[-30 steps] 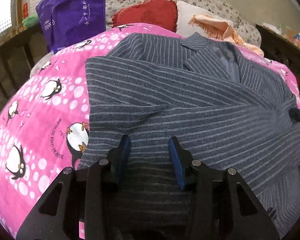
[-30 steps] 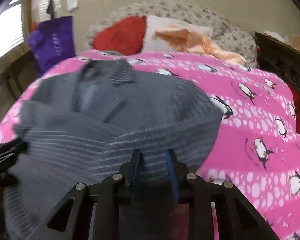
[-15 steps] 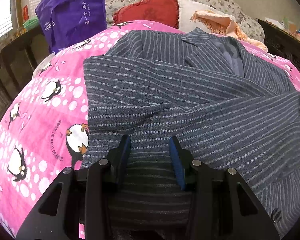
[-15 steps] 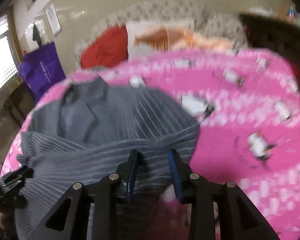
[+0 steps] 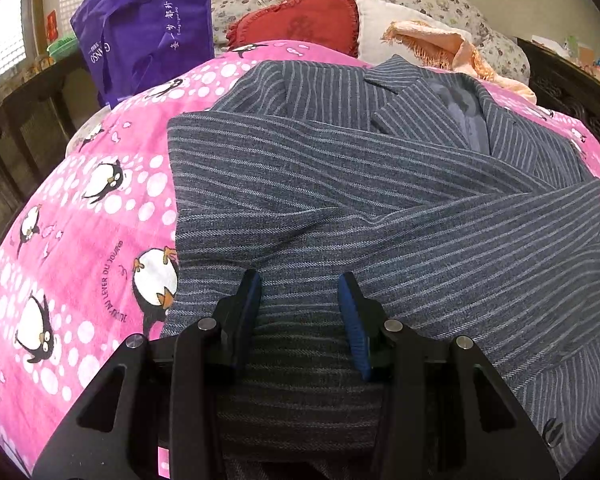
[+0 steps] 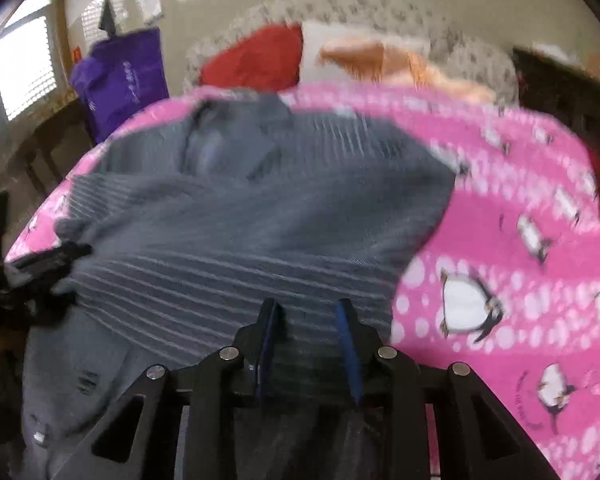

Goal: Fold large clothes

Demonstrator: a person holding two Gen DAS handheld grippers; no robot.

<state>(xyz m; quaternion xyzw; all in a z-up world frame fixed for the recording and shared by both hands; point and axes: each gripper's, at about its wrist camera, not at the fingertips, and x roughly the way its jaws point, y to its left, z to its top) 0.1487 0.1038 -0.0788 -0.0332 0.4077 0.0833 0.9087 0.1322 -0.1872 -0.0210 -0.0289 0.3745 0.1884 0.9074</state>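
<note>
Jacket (image 5: 380, 208) lies flat on the pink bedspread (image 5: 100, 208), collar toward the pillows (image 5: 300, 20), both sleeves crossed over the chest. A second ago the right gripper (image 6: 306, 308) swung up; now it is low over the hem again, jaws apart and empty, like the left gripper (image 5: 298, 280). I judge the hem fold comes next

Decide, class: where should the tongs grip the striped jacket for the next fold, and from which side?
Probably the near hem of the jacket, approached from the near side. It lies flat, sleeves crossed over the front, collar far away, and both open tongs, left and right, already hover above that edge.
</note>
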